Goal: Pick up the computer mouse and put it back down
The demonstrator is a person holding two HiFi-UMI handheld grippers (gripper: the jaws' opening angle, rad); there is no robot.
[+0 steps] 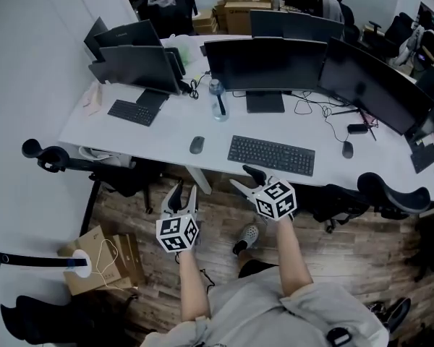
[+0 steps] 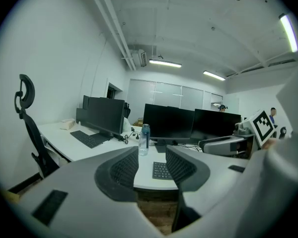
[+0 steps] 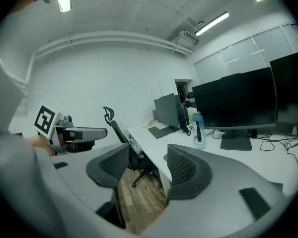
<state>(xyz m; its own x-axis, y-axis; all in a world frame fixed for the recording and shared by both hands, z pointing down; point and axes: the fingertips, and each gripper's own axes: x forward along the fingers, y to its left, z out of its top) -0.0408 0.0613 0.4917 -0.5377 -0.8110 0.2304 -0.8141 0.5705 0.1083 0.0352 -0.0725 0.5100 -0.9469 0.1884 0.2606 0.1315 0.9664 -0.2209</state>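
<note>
White desk runs across the office ahead of me, with dark monitors along its back and wood flooring below its near edge. The computer mouse lies on the desk just left of the black keyboard, near the front edge, with nothing touching it. A second mouse sits further right, past the keyboard.

Both tongs are held over the floor, short of the desk. The left gripper has its jaws partway apart with nothing between the pads; in its own view I see the desk edge and keyboard through the gap. The right gripper is likewise partway open and empty, with floor showing between its pads.

As for containers, a clear water bottle with a blue cap stands upright behind the mouse, in front of the centre monitor; I cannot tell how full it is. On the floor at left, an open cardboard box has a white cord looped over it; what else it holds I cannot make out. More cardboard boxes are stacked at the back.
</note>
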